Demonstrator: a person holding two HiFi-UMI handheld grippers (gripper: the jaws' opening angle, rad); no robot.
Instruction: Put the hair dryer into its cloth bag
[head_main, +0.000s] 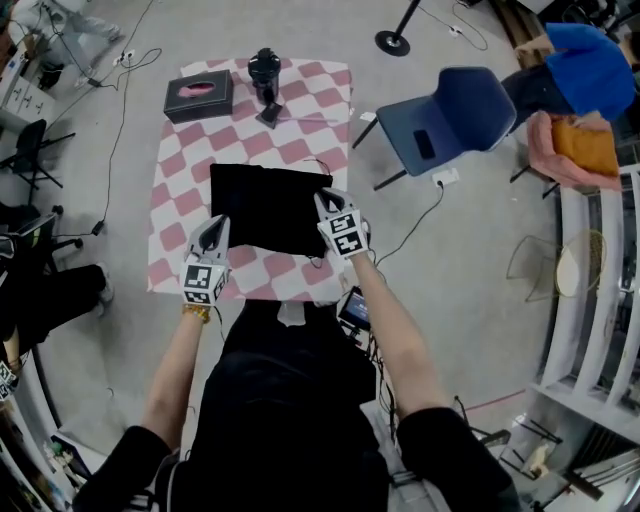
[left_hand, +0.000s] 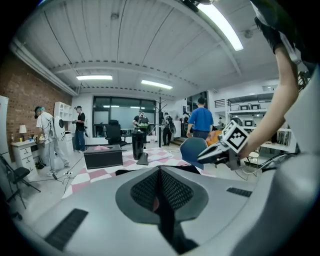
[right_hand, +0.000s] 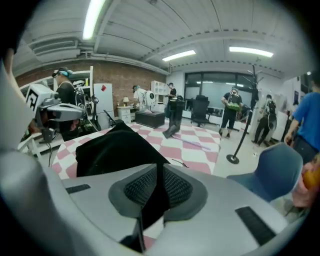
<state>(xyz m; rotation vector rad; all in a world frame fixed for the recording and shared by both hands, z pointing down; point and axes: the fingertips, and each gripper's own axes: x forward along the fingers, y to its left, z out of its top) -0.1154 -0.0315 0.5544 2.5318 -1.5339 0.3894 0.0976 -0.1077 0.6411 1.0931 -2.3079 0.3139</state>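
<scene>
Reaching forward from black sleeves with both forearms (head_main: 385, 320), carrying a gripper in each hand over the near edge of the table (head_main: 170, 240). Pressing the left gripper (head_main: 216, 222) fully together at the near left edge of the black cloth bag (head_main: 268, 205), with a thin dark strip of cloth showing between the pads. Clamping the right gripper (head_main: 322, 197) almost as tightly on the bag's right edge, with black fabric filling the slit between its jaws and hanging below them.

Holding the bag spread between the two grippers across the near middle of the pink-and-white checked cover, its near edge lying just inside the table's near edge.

Seeing the hair dryer (head_main: 264, 72) standing upright close to the far edge, well apart from the bag, with a small dark piece (head_main: 268, 115) lying just near of its base. Noting a dark tissue box (head_main: 198, 97) just left of the dryer, by the far left corner.

Leaving a band of bare checks between bag and dryer, a narrower strip along the bag's left side, and only a sliver to its right.

Finding open grey floor (head_main: 450, 260) on both sides of the table, with a blue chair (head_main: 455, 120) standing right of the far right corner, apart from the table edge.
</scene>
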